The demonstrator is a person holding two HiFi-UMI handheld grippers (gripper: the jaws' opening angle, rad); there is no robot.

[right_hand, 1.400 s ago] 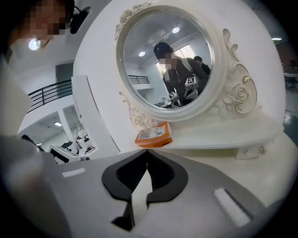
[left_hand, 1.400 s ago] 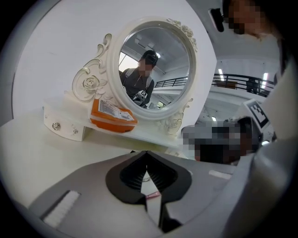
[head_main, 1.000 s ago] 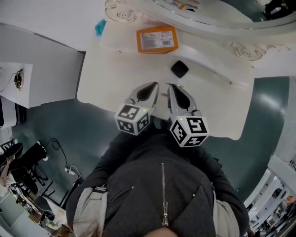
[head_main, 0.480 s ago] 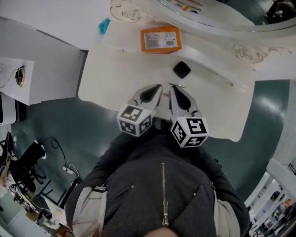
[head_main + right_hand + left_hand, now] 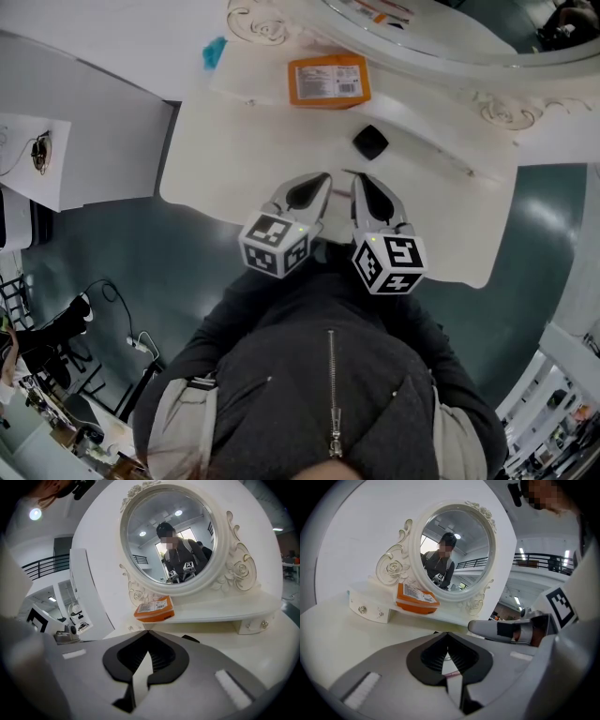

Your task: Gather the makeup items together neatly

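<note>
An orange box point(image 5: 328, 81) lies on the raised white shelf under the mirror; it also shows as the orange box point(image 5: 417, 603) and the orange box point(image 5: 154, 610) in the gripper views. A small black compact point(image 5: 369, 142) sits on the white dressing table point(image 5: 216, 159), a little beyond my right gripper point(image 5: 356, 178), and appears as the black compact point(image 5: 191, 639) just past that gripper's jaws. My left gripper point(image 5: 323, 176) hovers beside the right one over the table's near half. Both are shut with nothing held: left gripper point(image 5: 448, 634), right gripper point(image 5: 147, 632).
An ornate round mirror point(image 5: 422, 37) stands at the back on a shelf with small drawers point(image 5: 365, 611). A teal scrap point(image 5: 214, 52) lies at the shelf's left end. The table's front edge point(image 5: 450, 272) is close to my body. Dark green floor surrounds the table.
Both grippers stay side by side and shut. Only the head view has drifted slightly.
</note>
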